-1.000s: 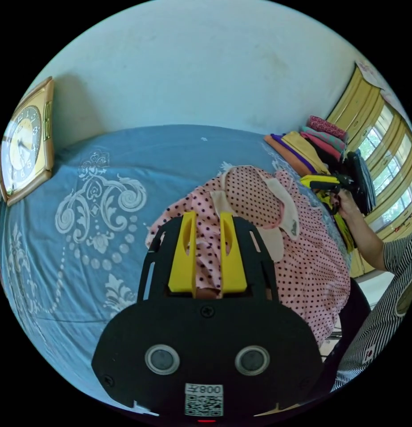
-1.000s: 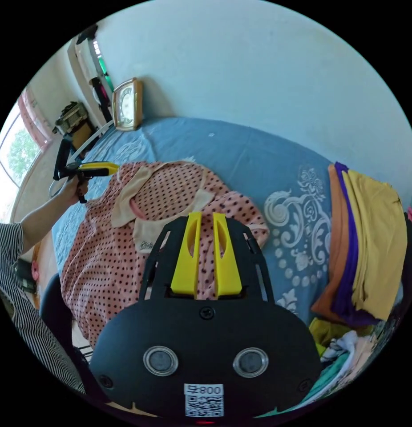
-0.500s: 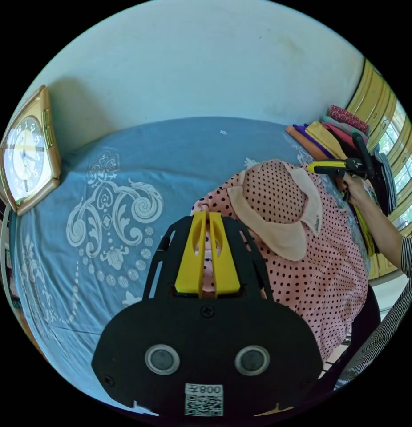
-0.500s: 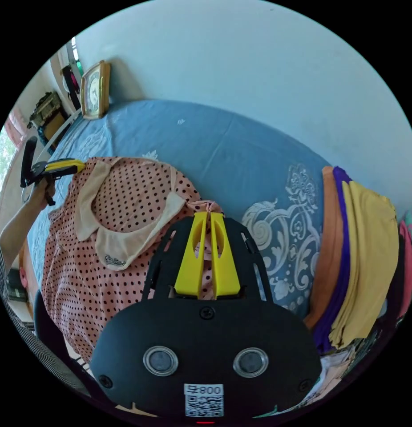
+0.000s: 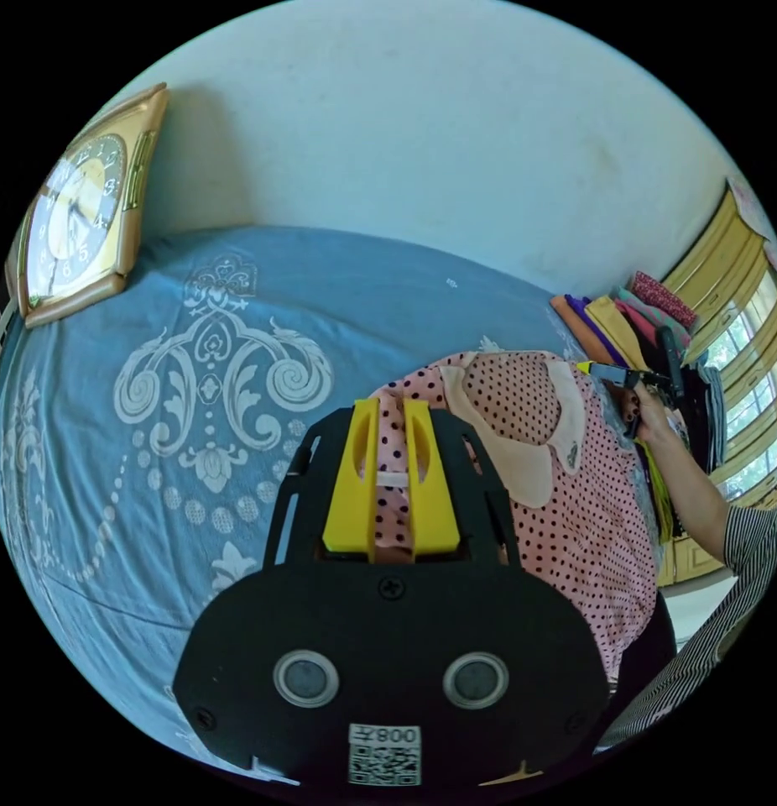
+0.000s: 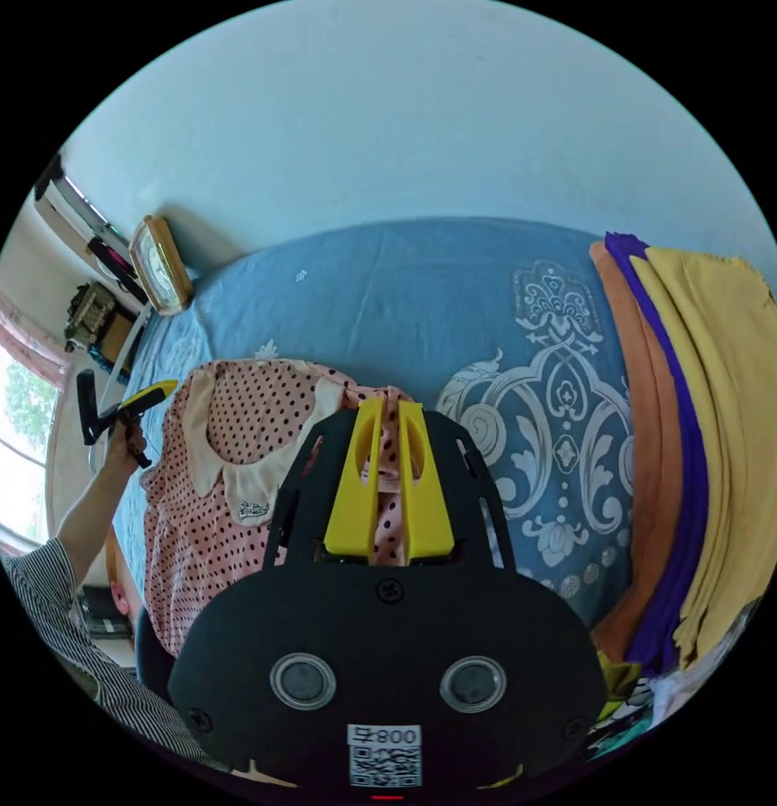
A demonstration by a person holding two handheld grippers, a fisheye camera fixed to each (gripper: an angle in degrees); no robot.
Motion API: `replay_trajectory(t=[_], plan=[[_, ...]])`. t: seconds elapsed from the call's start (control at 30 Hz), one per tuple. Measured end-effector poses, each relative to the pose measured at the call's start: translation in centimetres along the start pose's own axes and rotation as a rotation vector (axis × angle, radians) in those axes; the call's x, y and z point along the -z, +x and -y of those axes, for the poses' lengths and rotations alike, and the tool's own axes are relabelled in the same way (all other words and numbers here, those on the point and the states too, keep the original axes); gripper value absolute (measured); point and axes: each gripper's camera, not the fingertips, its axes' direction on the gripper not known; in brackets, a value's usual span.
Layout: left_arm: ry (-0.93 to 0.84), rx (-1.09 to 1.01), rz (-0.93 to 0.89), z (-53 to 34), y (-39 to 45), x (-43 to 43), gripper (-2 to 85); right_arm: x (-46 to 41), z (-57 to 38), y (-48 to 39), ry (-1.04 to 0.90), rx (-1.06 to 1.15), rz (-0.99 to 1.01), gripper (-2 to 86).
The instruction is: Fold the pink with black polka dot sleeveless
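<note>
The pink top with black polka dots [image 5: 573, 520] lies front up on the blue bed [image 5: 237, 294], its peach collar toward the wall. My left gripper [image 5: 391, 407] sits at one shoulder, its jaws a little apart with the shoulder fabric lying between them. My right gripper [image 6: 390, 407] is at the other shoulder of the top [image 6: 237, 420], jaws nearly together and pinching a pucker of cloth. Each gripper shows small in the other's view, in a hand: the right gripper [image 5: 611, 372] and the left gripper [image 6: 141, 396].
A stack of folded orange, purple and yellow clothes [image 6: 707, 403] lies on the bed [image 6: 422, 285] right of the top. A gold clock [image 5: 74, 206] leans against the wall at the far left. A striped sleeve [image 5: 741, 546] and windows are at the sides.
The top's shoulders have been drawn outward and it lies flatter. My left jaws closed half a second ago and have since parted somewhat. The right jaws widened only slightly.
</note>
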Motion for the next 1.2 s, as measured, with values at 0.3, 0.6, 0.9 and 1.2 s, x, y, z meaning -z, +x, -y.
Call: replay_trajectory(t=[0.3,0.6,0.9,1.2], plan=[[-0.032,-0.166,-0.06,5.2,5.3,3.1,2.8,-0.3,-2.2,-6.4,-0.047,0.194,-0.014,0.2],[-0.095,-0.111,-0.005,11.7,5.2,7.2,0.7,-0.3,-5.4,-5.3,-0.082,0.162,-0.092,0.1],[-0.124,-0.147,-0.111,15.2,7.2,16.4,2.2,12.8,-21.0,-1.8,0.127,0.098,0.018,0.3],[-0.259,-0.324,-0.317,25.6,17.3,20.3,7.5,17.2,-37.8,4.9,0.131,-0.136,0.081,3.7]])
